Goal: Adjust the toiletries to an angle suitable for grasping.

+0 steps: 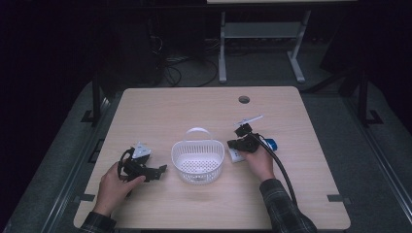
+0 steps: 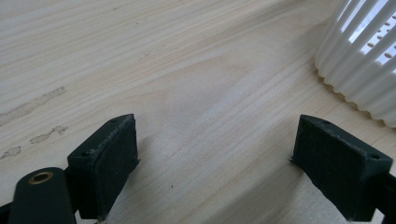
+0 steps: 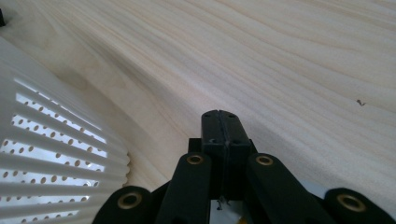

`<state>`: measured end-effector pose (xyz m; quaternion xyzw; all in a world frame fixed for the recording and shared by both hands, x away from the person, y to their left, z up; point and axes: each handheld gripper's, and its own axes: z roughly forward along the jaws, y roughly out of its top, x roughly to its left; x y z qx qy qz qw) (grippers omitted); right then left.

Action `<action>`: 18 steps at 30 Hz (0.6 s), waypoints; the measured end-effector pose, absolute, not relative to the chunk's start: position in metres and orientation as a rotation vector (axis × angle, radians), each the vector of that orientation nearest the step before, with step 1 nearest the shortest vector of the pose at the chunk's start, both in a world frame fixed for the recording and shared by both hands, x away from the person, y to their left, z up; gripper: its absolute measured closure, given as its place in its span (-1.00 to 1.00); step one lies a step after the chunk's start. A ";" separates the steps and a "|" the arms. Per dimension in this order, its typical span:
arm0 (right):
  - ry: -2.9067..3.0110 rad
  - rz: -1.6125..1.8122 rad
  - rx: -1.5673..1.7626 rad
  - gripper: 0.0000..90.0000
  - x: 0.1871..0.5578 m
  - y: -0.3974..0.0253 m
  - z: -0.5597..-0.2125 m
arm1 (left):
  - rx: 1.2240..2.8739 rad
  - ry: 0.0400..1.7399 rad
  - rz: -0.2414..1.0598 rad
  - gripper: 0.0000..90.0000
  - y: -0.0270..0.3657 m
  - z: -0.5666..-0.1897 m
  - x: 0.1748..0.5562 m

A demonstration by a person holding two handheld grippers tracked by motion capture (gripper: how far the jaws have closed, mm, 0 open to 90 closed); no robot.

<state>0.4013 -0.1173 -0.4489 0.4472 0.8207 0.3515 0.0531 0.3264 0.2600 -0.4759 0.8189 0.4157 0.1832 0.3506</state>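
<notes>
Left claw (image 1: pixel 156 172) agape | right claw (image 1: pixel 234 143) pinched together | basket (image 1: pixel 198 160) empty

White basket (image 2: pixel 364 60) cut off at the left gripper view's right edge. Small white-and-blue object (image 1: pixel 236 155) beside the right gripper (image 1: pixel 241 131) largely hidden by the hand (identity indeterminable).

Light wooden table with rounded corners (image 1: pixel 194 104), pale grain, a few faint scuff marks on the surface in the left gripper view. White slotted plastic basket with perforated bottom and arched handle (image 1: pixel 197 160) stands at its centre. Round dark cable hole (image 1: pixel 244 99) beyond the basket, toward the far edge. Small white-and-blue object (image 1: pixel 270 143) lies right of the basket, partly hidden; kind unclear.
</notes>
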 end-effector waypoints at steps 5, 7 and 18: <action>2.500 1.060 1.345 0.99 0.398 -0.118 -0.449 | 2.120 1.076 0.475 -0.71 0.260 -0.476 0.326; 2.501 1.060 1.340 0.99 0.398 -0.119 -0.449 | 2.120 1.076 0.475 -0.71 0.260 -0.476 0.326; 2.508 1.067 1.338 0.99 0.385 -0.128 -0.452 | 2.119 1.075 0.475 -0.71 0.260 -0.476 0.326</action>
